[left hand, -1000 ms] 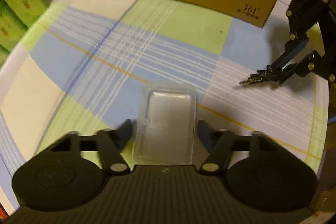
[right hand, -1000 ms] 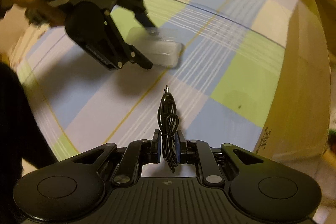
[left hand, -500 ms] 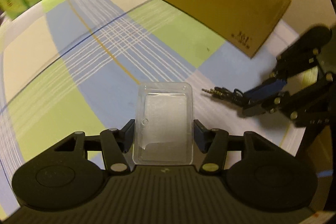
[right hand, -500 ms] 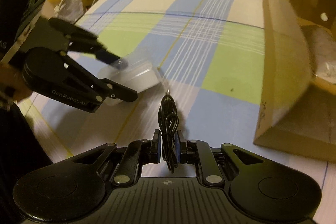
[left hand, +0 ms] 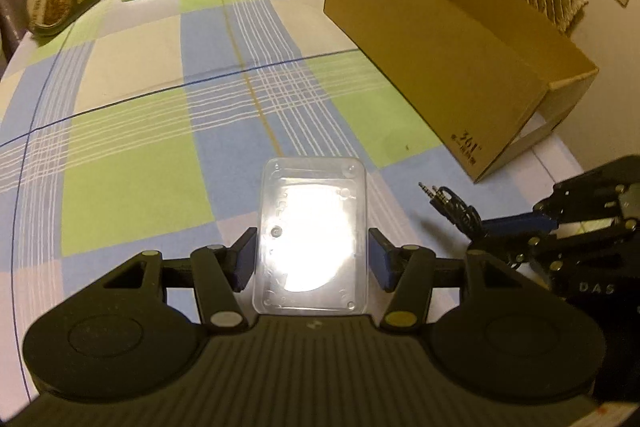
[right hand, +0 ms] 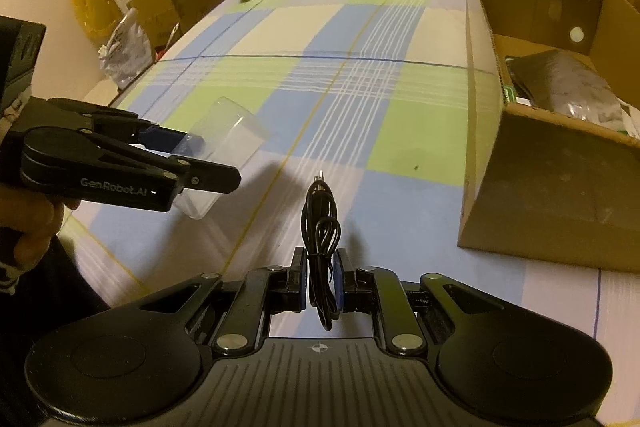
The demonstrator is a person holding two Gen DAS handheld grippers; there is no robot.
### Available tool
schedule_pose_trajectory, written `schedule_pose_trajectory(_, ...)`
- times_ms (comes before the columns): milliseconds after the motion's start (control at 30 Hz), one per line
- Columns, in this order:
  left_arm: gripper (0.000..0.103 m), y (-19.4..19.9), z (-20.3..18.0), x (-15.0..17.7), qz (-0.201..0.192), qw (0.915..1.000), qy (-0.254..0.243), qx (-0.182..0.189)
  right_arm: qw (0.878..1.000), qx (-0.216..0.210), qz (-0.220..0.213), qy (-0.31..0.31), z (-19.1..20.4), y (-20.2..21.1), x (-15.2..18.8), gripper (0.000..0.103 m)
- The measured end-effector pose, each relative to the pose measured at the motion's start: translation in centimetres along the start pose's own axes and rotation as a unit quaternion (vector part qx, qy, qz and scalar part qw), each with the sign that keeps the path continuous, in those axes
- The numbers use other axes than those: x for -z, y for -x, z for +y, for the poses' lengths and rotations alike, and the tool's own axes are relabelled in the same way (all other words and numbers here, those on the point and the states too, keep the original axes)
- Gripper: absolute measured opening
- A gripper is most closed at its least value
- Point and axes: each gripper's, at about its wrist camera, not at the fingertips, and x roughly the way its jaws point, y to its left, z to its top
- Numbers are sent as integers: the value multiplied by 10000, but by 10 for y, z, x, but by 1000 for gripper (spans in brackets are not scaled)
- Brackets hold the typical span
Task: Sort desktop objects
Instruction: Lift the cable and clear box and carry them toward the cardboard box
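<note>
While the clear plastic case is clamped by its long sides in the left gripper above the checked tablecloth, it looks light, thin and slippery. Right gripper pinches the soft coiled black cable; the cardboard box stands far right.

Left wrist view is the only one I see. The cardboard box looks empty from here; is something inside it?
Observer: Yes. The right wrist view shows a dark crinkled bag inside the cardboard box.
Operator: Is my clear plastic case lifted off the tablecloth?
Observer: It is. From the side, the clear plastic case hangs tilted in the left gripper, above the tablecloth.
Operator: How is the black cable held?
Observer: The right gripper is shut on the middle of the bundled black cable, plugs pointing forward.
</note>
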Motion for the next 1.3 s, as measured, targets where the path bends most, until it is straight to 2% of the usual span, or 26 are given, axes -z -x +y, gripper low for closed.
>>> schedule_pose_trajectory(300,52,19,-10,2,-207,9994,264,-116,9998,24,-178,-4,1,15,3,10)
schedule_pose_trajectory(833,52,30,-21,4,-301,9989,338,-90,9988,10,-494,52,5,31,-7,10)
schedule_pose_trajectory(1067,52,43,-31,-20,-592,9975,396,23,9943,61,-1059,76,2,63,-31,10)
schedule_pose_trajectory(1300,52,50,-66,-68,-920,9950,170,355,9859,343,-1640,-23,-28,108,-60,10)
